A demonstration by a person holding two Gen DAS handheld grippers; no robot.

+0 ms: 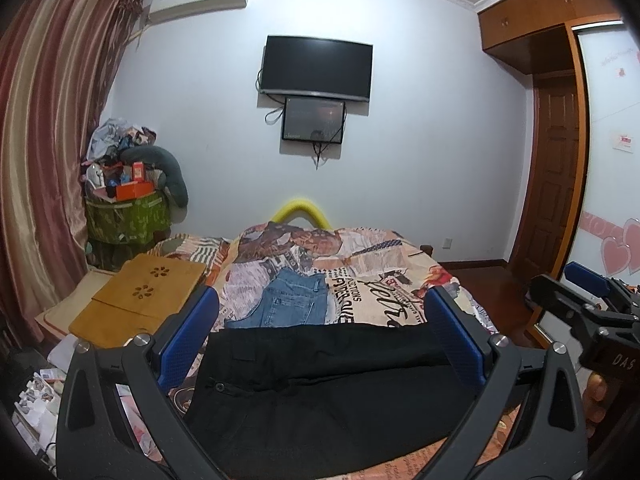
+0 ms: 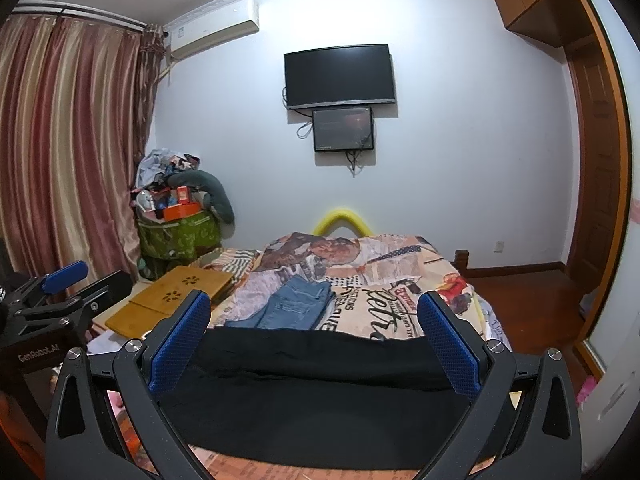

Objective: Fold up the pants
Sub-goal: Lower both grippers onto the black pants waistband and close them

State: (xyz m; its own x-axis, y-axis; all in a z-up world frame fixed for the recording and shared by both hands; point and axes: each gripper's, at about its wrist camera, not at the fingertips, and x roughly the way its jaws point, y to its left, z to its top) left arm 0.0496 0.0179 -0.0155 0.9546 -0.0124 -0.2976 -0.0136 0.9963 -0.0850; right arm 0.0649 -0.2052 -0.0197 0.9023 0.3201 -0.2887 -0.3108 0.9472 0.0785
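The black pants (image 1: 320, 384) are lying spread across the near end of the bed (image 1: 400, 280), before folded jeans (image 1: 292, 300). Both the left claw (image 1: 324, 332) and right claw (image 2: 314, 340) are being held spread wide above them, gripping nothing.

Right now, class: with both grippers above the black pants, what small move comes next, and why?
Probably lower both open grippers, left and right, onto the black pants and close on an edge: they lie flat on the bed, ungrasped.
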